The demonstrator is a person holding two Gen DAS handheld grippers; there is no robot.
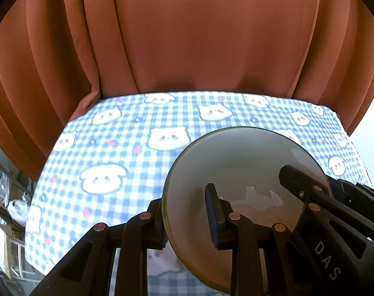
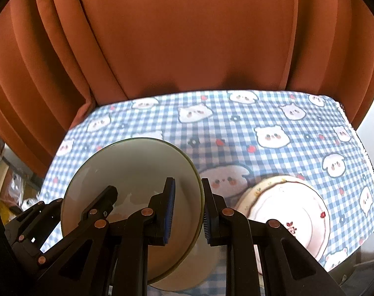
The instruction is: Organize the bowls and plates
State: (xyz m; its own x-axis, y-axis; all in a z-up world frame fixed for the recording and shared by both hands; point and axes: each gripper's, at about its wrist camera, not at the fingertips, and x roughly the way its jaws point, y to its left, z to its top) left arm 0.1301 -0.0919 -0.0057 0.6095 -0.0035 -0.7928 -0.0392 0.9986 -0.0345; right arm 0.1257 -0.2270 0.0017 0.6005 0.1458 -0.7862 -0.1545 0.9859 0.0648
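A pale grey-green bowl [image 1: 236,157] [image 2: 137,167] hangs tilted above the checked tablecloth, held by both grippers at opposite sides of its rim. In the left wrist view my left gripper [image 1: 184,197] is shut on the bowl's left rim, one finger inside and one outside. My right gripper [image 1: 293,175] reaches in from the right. In the right wrist view my right gripper [image 2: 188,181] is shut on the bowl's right rim, and the left gripper [image 2: 105,197] grips the far side. A white plate with red flowers [image 2: 285,212] lies flat on the cloth to the right.
The table [image 1: 113,148] [image 2: 261,118] wears a blue-and-white checked cloth with animal faces. An orange curtain [image 1: 187,37] hangs right behind its far edge. A pale dish [image 2: 199,268] shows partly under the bowl. Clutter lies on the floor at the left.
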